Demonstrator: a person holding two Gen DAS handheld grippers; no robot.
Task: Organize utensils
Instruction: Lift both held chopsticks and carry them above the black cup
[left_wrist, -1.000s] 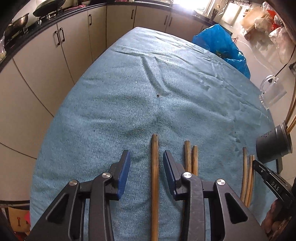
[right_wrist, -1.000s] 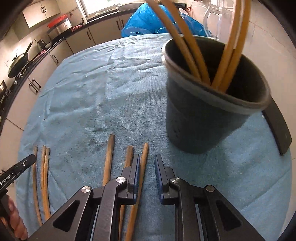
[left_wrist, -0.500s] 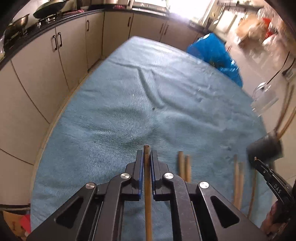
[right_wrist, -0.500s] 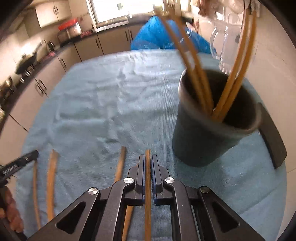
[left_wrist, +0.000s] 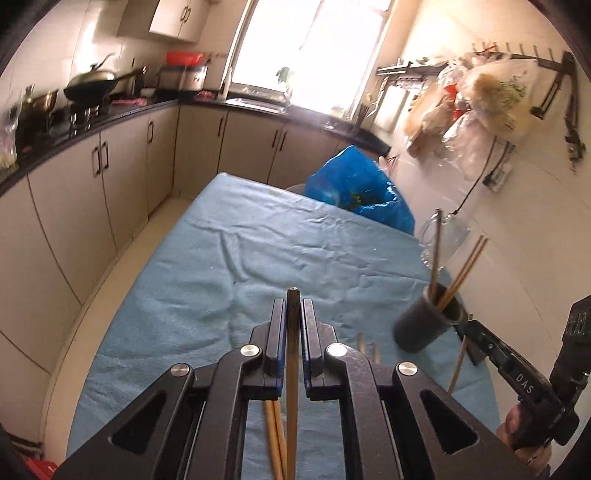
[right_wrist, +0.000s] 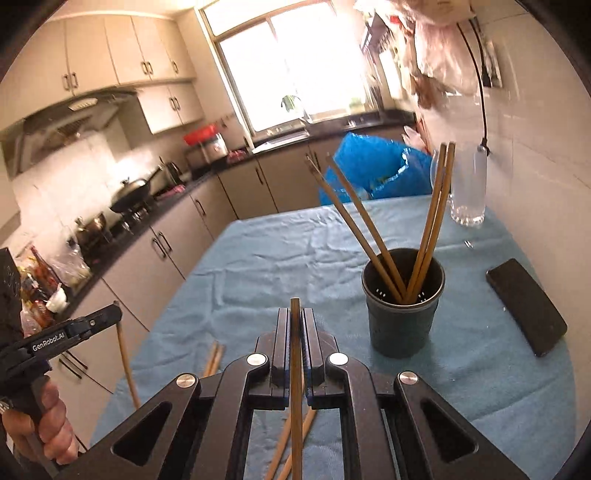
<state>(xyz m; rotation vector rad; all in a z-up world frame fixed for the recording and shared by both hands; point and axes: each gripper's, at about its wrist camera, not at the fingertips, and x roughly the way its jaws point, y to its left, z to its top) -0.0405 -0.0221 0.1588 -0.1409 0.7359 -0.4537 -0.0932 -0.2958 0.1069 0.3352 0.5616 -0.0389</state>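
Both tongs have just closed and lifted. A second ago each pair stood apart over a chopstick lying flat on the blue cloth of the tabletop (left_wrist: 207, 258); now the left tongs (left_wrist: 293, 314) are clamped on one chopstick (left_wrist: 292, 369), and the right tongs (right_wrist: 294, 325) are clamped on another chopstick (right_wrist: 295, 369). Each stick runs lengthwise between the pads with its tip just past them, clear of the cloth. The dark holder cup (right_wrist: 402, 317), already carrying four chopsticks, stands ahead and to the right of the right tongs, well apart from the left. Loose chopsticks (right_wrist: 214, 356) remain on the cloth below both tongs. The pick-up looks done; dropping both sticks into the cup seems next, with several more still to gather.
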